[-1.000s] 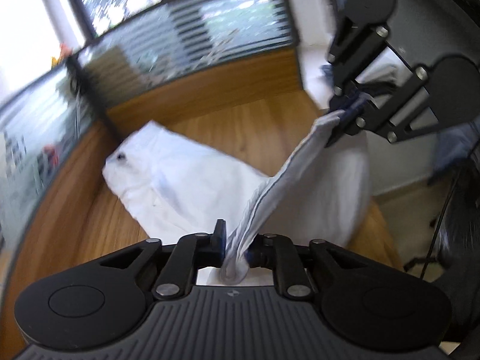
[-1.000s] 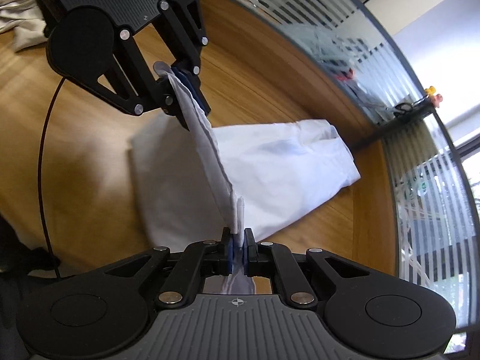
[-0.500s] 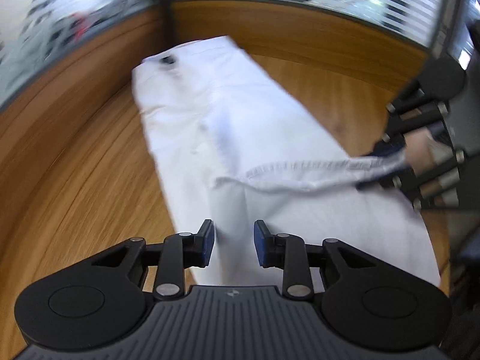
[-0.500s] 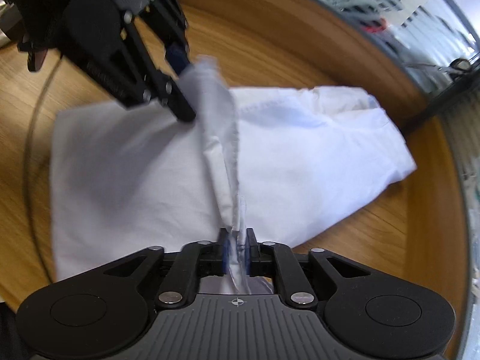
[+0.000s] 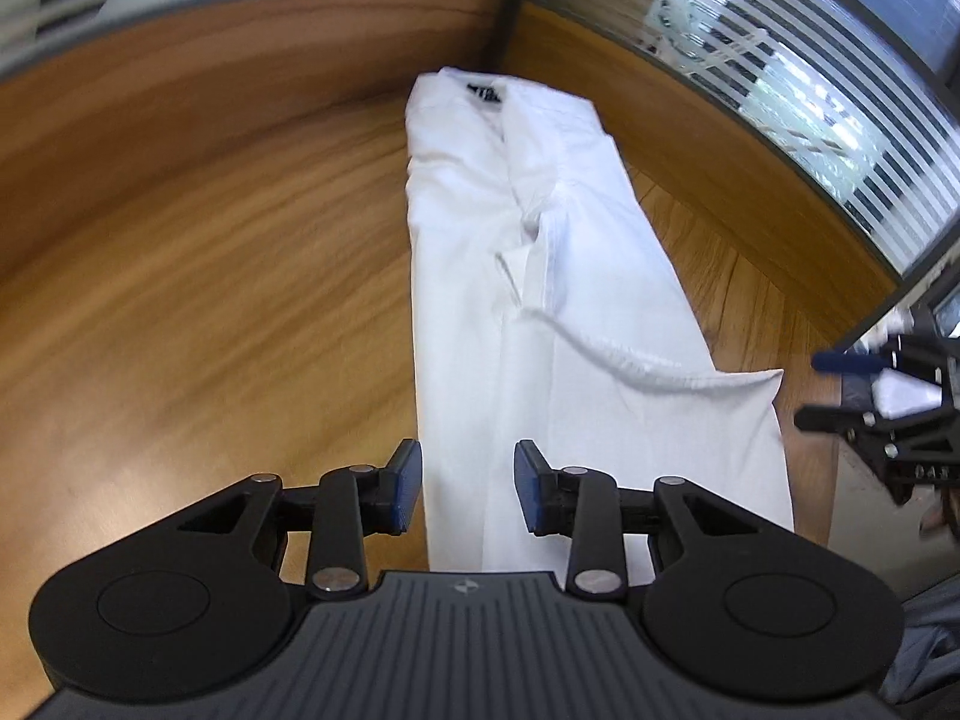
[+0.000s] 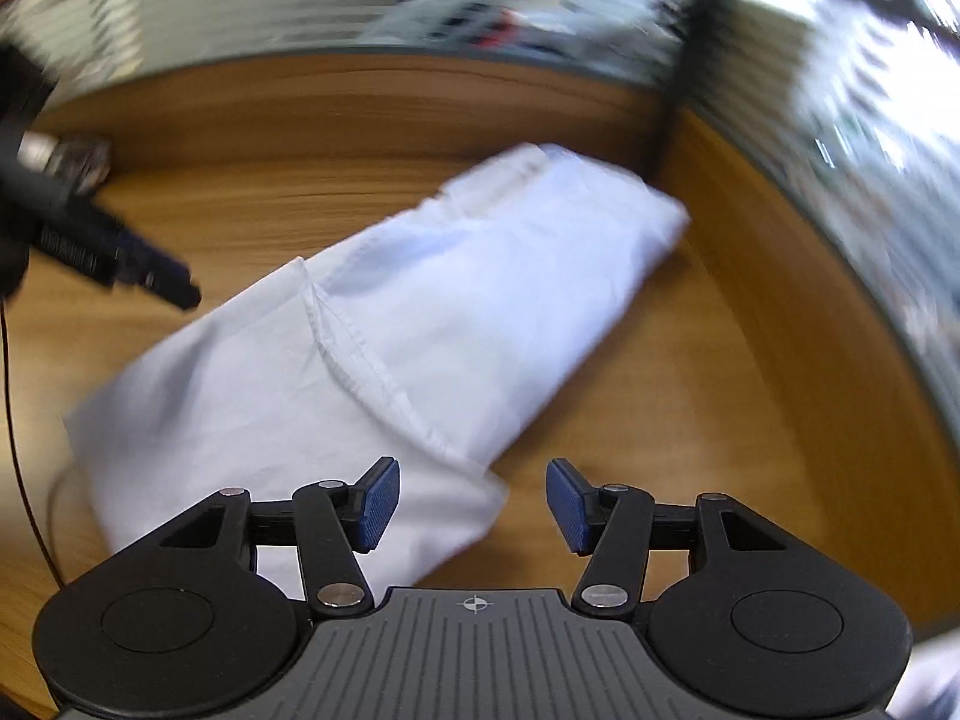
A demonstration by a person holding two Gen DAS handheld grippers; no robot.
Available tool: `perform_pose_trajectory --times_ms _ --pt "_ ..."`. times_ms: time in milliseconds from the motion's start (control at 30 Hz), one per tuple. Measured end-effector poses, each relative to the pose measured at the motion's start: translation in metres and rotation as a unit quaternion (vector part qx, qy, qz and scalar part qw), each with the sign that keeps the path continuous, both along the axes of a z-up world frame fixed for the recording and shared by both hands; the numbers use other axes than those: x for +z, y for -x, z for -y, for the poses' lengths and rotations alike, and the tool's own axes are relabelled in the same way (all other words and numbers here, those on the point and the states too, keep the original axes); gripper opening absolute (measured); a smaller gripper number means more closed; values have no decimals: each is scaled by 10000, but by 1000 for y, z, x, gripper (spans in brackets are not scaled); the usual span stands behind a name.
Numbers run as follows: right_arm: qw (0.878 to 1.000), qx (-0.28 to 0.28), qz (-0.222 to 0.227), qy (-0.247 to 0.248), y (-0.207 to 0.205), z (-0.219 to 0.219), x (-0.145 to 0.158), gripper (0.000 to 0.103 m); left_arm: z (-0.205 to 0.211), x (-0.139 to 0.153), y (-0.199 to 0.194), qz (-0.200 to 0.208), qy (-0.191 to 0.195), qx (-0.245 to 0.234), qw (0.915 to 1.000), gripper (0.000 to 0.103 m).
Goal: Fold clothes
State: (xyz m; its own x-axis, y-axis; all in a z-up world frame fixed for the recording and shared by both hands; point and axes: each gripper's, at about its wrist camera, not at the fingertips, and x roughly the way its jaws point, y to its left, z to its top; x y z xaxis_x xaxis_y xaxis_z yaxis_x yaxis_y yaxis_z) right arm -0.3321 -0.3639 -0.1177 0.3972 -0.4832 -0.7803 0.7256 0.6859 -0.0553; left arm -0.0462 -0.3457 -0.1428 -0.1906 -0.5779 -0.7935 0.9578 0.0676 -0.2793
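1. The white garment [image 5: 540, 312] lies flat on the wooden counter [image 5: 210, 252], folded into a long narrow strip that runs away from the left wrist camera towards the far corner.
2. A black label [image 5: 485, 93] shows at the garment's far end, near the striped glass partition [image 5: 810, 108].
3. A hemmed edge [image 5: 630, 367] crosses the upper layer of the strip; that layer rests loosely on the cloth beneath.
4. The left gripper [image 5: 467, 492] has its jaws spread; they have just been opening. The near end of the garment lies below and between its blue pads [image 5: 405, 489], which do not press on it.
5. The right gripper [image 6: 473, 504] has its jaws spread wider; they have just been opening. Its pads [image 6: 377, 504] hold nothing, and the garment's near corner [image 6: 474, 498] lies on the counter beneath the gap.
6. In the right wrist view the left gripper appears blurred at the left edge, above the counter and just beside the garment.
7. A thin dark cable [image 6: 15, 420] runs over the counter at the left edge of the right wrist view.
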Motion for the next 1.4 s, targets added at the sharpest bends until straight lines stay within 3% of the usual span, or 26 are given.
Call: perform_pose_trajectory --times_ms 100,233,267,300,367,400,500,667,767,833,967,1167,1400 --pt "9954 -587 479 -590 13 0 -12 57 -1 -10 -1 -317 -59 100 9994 38" --pt "9776 -1262 1088 -1285 24 2 -34 50 0 -22 -1 -613 -86 229 9978 37" --pt "9735 -1400 1162 -1382 25 3 -39 40 -1 -23 -2 -700 -69 257 9972 34" --pt "9701 -1499 1224 -1465 25 5 -42 32 -1 -25 -2 -787 -52 285 9965 18" --pt "9639 -1629 1362 -1605 26 7 -47 25 -4 -25 -2 -870 -21 350 9956 4" --pt "9616 -1648 1432 -1666 25 9 -49 12 -7 -23 -2 -906 36 387 9951 1" --pt "9600 -1625 1594 -1631 22 9 -43 4 -18 -10 -1 -931 291 493 9940 0" --pt "9669 -1418 1676 -1299 11 6 -23 4 -38 9 -4 -693 589 803 9926 1" --pt "9706 -1395 1484 -1286 0 14 -30 5 -30 -5 -4 -550 339 811 9946 2" --pt "9725 -1450 1259 -1315 -7 19 -42 6 -21 -18 -5 -436 141 881 9951 8" --pt "9772 -1484 962 -1178 -8 19 -49 20 -13 -10 -11 -215 258 1024 9942 17" --pt "9884 -1192 786 -511 -12 1 -13 20 -5 16 -2 60 525 341 9980 17" --pt "9933 -465 820 -675 -46 4 -8 19 21 1 37 49 306 -389 9988 17"
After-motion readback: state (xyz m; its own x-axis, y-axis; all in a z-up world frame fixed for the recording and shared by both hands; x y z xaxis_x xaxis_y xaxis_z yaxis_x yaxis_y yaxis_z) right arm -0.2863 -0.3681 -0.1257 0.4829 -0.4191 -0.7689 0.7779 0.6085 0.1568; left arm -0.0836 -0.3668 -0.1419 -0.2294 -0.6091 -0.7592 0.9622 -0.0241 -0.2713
